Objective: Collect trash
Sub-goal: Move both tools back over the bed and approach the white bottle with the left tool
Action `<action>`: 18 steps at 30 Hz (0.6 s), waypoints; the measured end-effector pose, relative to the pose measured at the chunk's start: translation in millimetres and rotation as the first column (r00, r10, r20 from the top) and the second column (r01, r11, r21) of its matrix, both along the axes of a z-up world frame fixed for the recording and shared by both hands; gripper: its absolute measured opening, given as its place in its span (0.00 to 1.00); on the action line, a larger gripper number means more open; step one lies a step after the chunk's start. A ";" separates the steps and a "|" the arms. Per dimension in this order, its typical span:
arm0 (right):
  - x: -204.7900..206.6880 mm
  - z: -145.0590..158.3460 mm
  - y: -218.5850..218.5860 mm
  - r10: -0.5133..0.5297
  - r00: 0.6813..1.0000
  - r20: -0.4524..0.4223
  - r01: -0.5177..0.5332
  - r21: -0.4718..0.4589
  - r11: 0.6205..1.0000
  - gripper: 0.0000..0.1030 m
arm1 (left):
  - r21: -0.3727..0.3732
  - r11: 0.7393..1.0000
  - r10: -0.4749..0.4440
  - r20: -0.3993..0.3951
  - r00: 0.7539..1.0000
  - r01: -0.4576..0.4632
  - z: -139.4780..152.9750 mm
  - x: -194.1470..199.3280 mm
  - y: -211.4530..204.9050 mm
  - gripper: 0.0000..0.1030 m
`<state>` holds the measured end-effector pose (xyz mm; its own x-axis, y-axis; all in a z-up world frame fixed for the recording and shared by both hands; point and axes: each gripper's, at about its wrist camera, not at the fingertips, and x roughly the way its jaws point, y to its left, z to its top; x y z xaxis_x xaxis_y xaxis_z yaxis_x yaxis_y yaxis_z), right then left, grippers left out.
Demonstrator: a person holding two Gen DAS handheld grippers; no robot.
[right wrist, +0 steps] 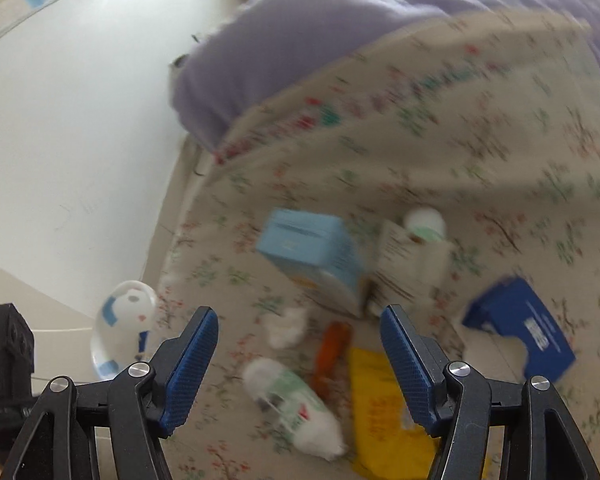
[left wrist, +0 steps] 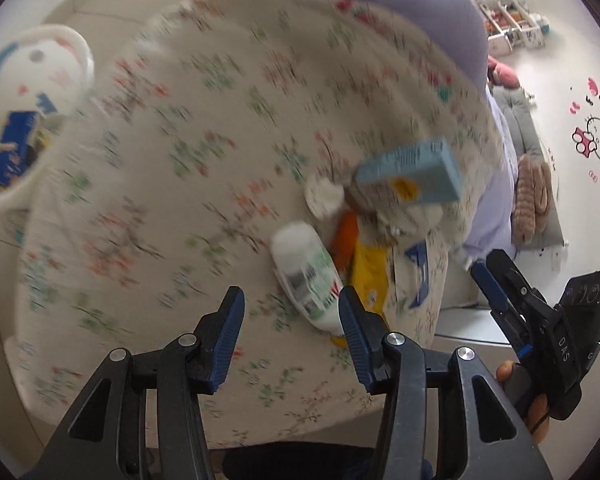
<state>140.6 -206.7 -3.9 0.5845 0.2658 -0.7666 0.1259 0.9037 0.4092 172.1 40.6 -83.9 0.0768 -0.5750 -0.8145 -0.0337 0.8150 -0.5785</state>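
Note:
Trash lies in a heap on the floral bedsheet [left wrist: 172, 184]. In it are a white bottle with a green label [left wrist: 304, 276] [right wrist: 292, 404], a light blue carton [left wrist: 412, 172] [right wrist: 316, 256], a crumpled tissue [right wrist: 286, 326], an orange wrapper [right wrist: 332, 348] and a yellow packet [right wrist: 376, 400]. A dark blue box [right wrist: 520, 328] lies to their right. My left gripper [left wrist: 292, 300] is open above the sheet, just short of the bottle, and holds nothing. Also open and empty, my right gripper [right wrist: 300, 316] hovers over the tissue and wrapper. Both views are motion-blurred.
A white cartoon-printed bin [left wrist: 28, 120] [right wrist: 124, 328] stands on the floor beside the bed, with a blue box inside. A lilac quilt [right wrist: 300, 64] is bunched at the far end of the bed. Pale floor lies beyond the bed's edge.

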 end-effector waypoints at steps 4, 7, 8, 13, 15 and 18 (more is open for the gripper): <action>-0.8 -11.2 -14.7 0.003 0.999 -0.053 -0.006 -0.065 0.998 0.70 | 0.002 1.000 -0.005 -0.018 1.000 0.005 -14.6 -3.3 -28.7 0.50; -5.1 -18.1 -26.2 0.008 0.998 -0.069 -0.013 -0.074 0.997 0.70 | 0.008 1.000 -0.014 -0.034 0.999 0.014 -25.5 -3.3 -47.9 0.50; -6.4 -21.9 -31.0 0.007 0.997 -0.081 -0.013 -0.072 0.997 0.70 | 0.010 1.000 -0.014 -0.042 0.999 0.014 -28.8 -4.0 -52.7 0.50; -9.1 -25.4 -41.4 0.006 0.995 -0.097 -0.013 -0.077 0.997 0.70 | 0.056 0.998 -0.001 -0.071 0.997 0.005 -46.1 -7.3 -69.0 0.50; -10.0 -25.5 -43.6 0.007 0.995 -0.099 -0.015 -0.074 0.997 0.70 | 0.068 0.998 0.024 -0.078 0.997 -0.019 -52.6 -6.3 -68.2 0.51; -9.4 -26.4 -44.8 0.012 0.995 -0.102 -0.020 -0.080 0.997 0.70 | 0.063 0.997 0.055 -0.067 0.996 -0.051 -55.3 -2.4 -65.1 0.50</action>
<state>131.2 -251.5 -30.3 0.4990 0.2095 -0.8409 0.1478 0.9356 0.3207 169.7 -24.6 -139.2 0.0482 -0.5208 -0.8523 -0.1157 0.8446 -0.5227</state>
